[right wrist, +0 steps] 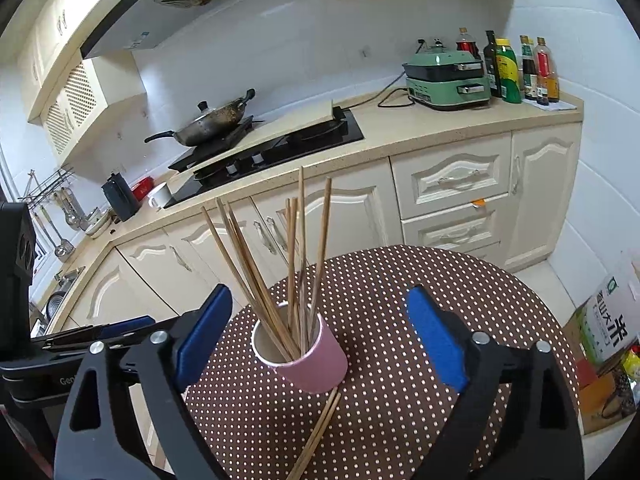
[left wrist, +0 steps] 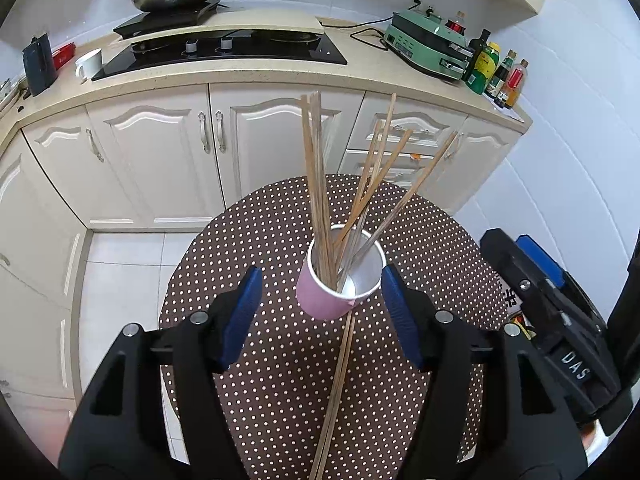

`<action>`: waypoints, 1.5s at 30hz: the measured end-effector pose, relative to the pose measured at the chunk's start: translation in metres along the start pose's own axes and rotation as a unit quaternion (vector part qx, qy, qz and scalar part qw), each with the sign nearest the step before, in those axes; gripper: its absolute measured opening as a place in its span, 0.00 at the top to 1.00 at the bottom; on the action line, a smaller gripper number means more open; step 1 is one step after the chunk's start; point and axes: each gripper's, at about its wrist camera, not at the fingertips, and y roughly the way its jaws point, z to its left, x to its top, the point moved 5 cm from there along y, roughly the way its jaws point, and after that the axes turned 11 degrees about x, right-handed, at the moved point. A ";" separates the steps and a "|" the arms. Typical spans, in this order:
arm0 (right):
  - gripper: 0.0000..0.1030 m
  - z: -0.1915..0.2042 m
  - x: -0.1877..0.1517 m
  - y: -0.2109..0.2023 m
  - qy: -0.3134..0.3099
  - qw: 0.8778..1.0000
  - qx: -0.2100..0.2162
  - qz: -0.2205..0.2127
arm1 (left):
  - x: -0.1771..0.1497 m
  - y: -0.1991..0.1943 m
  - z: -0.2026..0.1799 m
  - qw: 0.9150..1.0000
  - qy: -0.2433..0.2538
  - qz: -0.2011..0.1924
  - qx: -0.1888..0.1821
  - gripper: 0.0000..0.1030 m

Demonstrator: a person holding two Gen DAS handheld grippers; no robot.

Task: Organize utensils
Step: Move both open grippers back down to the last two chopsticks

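A pink cup point(left wrist: 326, 300) stands near the middle of the round, dotted surface point(left wrist: 280, 360), holding a fan of wooden chopsticks point(left wrist: 320, 184) that lean out over its rim. A few loose chopsticks point(left wrist: 336, 392) lie flat on the surface on the near side of the cup, their far ends touching its base. The left gripper point(left wrist: 320, 316) is spread wide on either side of the cup, its pads clear of it and gripping nothing. The right gripper point(right wrist: 320, 340) is likewise open and empty, the cup between its fingers. The loading step seems partly done; next, one gripper must drop to the loose chopsticks, pinch them and lift them into the cup.
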 end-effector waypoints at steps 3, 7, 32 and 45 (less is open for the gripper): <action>0.14 0.000 -0.005 -0.003 0.004 1.000 -0.007 0.005 | -0.006 -0.001 0.003 1.000 0.002 0.003 0.004 0.38; 0.09 -0.001 -0.014 -0.005 0.008 1.000 -0.025 0.016 | -0.016 -0.001 0.009 1.000 0.002 0.010 0.006 0.35; 0.08 -0.028 -0.149 0.049 0.081 0.967 -0.116 0.212 | -0.096 0.059 0.052 0.992 0.020 0.122 0.024 0.30; 0.08 -0.023 -0.198 0.073 0.085 0.944 -0.133 0.290 | -0.130 0.086 0.061 0.984 0.033 0.174 0.037 0.30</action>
